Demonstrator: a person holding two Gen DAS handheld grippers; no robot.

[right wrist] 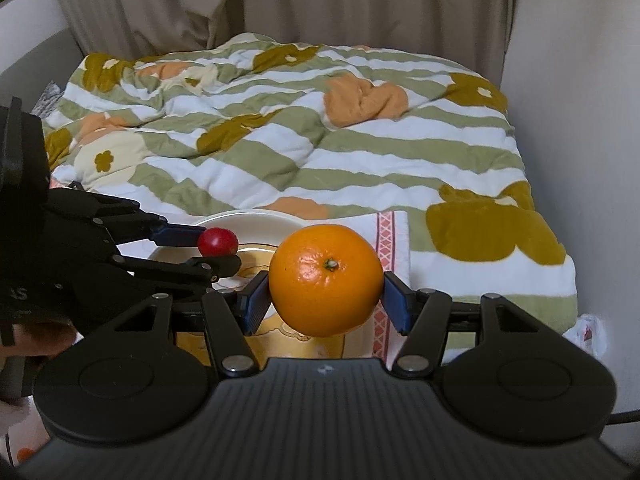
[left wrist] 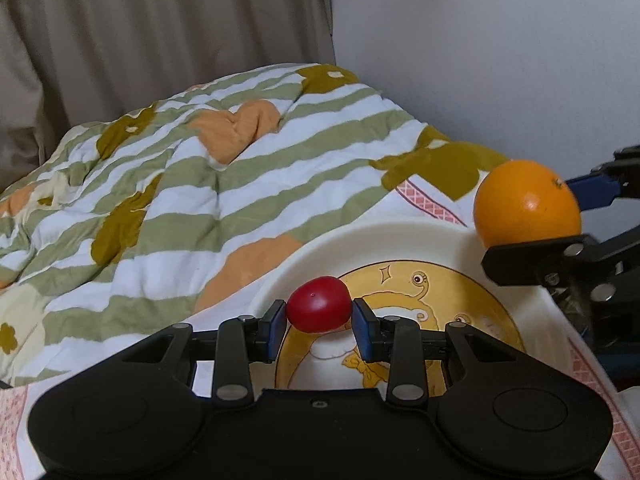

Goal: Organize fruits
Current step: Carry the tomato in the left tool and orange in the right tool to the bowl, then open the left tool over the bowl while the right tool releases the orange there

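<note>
Left wrist view: the left tool (left wrist: 320, 322) is closed on a small red tomato (left wrist: 319, 304), blue pads touching both sides, held above the near-left rim of the plate (left wrist: 360, 240). Right of the plate's centre, the right tool (left wrist: 560, 216) is clamped on an orange (left wrist: 526, 204), raised over the plate's right rim. The plate, white with a yellow cartoon centre, rests on a patterned cloth (left wrist: 436, 200) on the bed, with a striped quilt (left wrist: 200, 168) behind it.

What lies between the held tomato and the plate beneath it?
Nothing: in the left wrist view the tomato, shut in the left gripper, hangs over the plate with only bare plate surface below.
</note>
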